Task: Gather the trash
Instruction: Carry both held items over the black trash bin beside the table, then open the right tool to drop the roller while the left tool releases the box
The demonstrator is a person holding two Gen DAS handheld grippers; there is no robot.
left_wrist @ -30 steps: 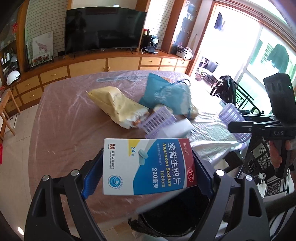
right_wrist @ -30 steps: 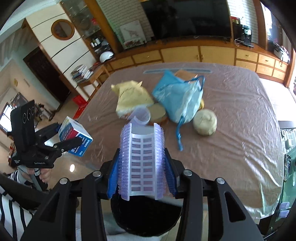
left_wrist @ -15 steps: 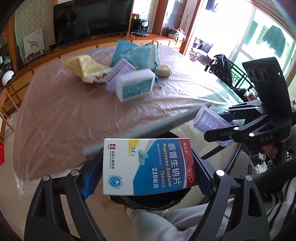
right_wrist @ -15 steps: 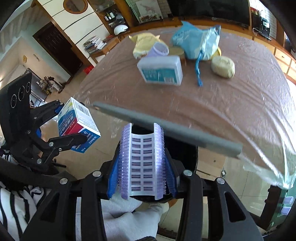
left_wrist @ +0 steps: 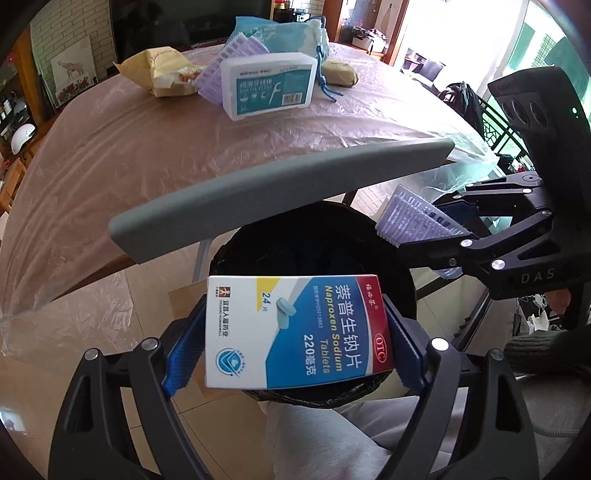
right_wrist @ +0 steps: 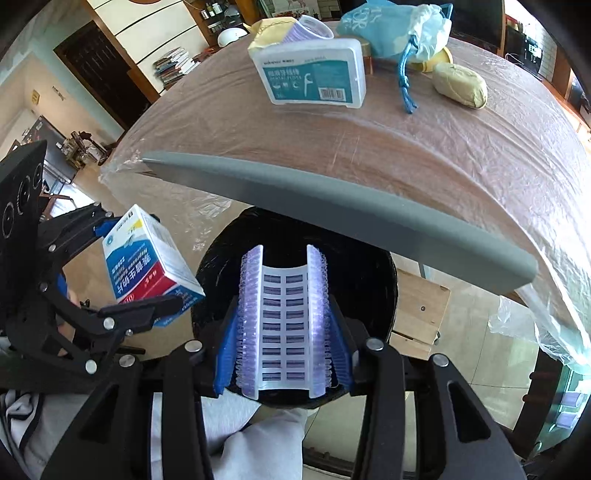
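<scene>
Closed on a naproxen sodium tablet box (left_wrist: 306, 314) with the left gripper (left_wrist: 293, 350), blue pads pressing its two short ends, printed face up. Closed likewise with the right gripper (right_wrist: 284, 332) on a purple ridged plastic strip (right_wrist: 284, 317), squeezed into a shallow trough between the pads.

Dropped and drawn back within the last second: from level with the tabletop items down to below the table edge, under the grey bar (left_wrist: 280, 192) that crosses both views. Now hanging over the round black-lined bin (right_wrist: 384, 280) on the floor. Strip squarely above the opening in the right view; tablet box over the near rim in its own view, but off to the left of the opening when seen from the right wrist, so probably not yet fully centred. By the look of it, release stage reached for both pieces. Nudging the box inward first would seem prudent, lest it clip the rim and land on the tiles.

Bin interior dark; nothing discernible inside, cannot tell whether anything lies at the bottom.

Remaining on the film-covered table (left_wrist: 110, 147): white dental floss box (left_wrist: 269, 85) nearest the edge, a second purple strip (left_wrist: 236, 62) just behind it, yellow bag (left_wrist: 159, 70), blue drawstring bag (left_wrist: 280, 33), beige lump (left_wrist: 340, 72). Several more trips likely needed.
</scene>
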